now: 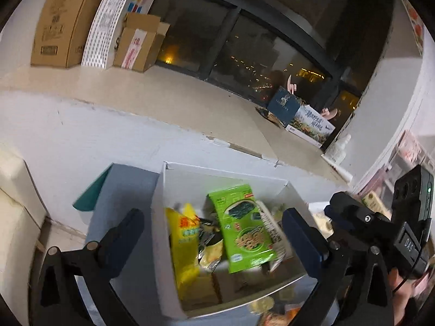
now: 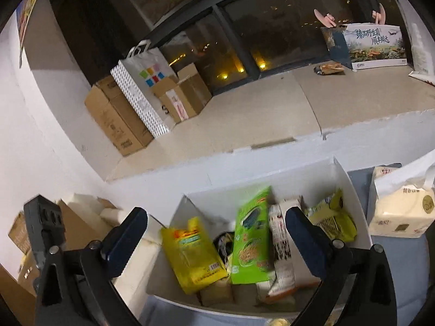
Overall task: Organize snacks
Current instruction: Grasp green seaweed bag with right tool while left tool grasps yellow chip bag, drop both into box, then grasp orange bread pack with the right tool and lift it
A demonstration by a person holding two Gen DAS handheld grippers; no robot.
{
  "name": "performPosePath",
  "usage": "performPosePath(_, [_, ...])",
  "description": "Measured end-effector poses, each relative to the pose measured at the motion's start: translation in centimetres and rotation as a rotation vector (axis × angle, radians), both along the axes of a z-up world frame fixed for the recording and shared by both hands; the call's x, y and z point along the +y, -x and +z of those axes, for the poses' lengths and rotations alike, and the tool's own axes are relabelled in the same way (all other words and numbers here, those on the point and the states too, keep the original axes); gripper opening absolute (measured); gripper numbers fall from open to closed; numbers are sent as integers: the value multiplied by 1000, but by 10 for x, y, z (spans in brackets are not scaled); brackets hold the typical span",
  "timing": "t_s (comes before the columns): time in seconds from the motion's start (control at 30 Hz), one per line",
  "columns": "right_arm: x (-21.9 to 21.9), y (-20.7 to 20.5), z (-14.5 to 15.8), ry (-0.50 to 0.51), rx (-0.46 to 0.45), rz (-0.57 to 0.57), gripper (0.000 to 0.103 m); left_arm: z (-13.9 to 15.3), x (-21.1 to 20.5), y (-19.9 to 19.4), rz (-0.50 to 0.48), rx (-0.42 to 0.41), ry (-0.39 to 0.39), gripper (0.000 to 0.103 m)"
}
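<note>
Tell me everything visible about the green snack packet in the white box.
The green snack packet is a flat, glossy, bright green pouch with a dark seaweed-like picture near its top and a round noodle-like picture lower down. It stands tilted on its lower edge inside the white box, leaning among other snacks, with the yellow packet on one side and a white printed packet on the other. It looks sealed. Neither tool touches it.

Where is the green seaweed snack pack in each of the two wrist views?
Left wrist view: green seaweed snack pack stands lower centre, inside the white box.
Right wrist view: lower centre, same box.
Shared landmark: the yellow pack to its left.
</note>
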State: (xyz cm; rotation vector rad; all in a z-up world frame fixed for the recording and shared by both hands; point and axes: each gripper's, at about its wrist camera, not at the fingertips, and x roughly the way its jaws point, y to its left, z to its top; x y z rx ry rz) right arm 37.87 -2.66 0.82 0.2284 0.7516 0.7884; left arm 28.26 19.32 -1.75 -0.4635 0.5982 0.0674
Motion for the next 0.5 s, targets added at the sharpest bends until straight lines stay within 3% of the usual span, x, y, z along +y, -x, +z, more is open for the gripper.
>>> performPosePath(0.1, [-1,9,-3,34,-34,0,103,4,-10,9,-38,1,-35,103])
performPosePath(0.27, [-22,32,4,-17,-48,26,103,16,-36,42,-101,-9,-135,103])
performPosePath(0.4, [-60,73,11,-50,-114,27,103,15,-63,84,-163,-28,-199,103])
performPosePath(0.5, [-94,108,3,-18,-143,-7,103,2,-82,124,-183,-48,-231,103])
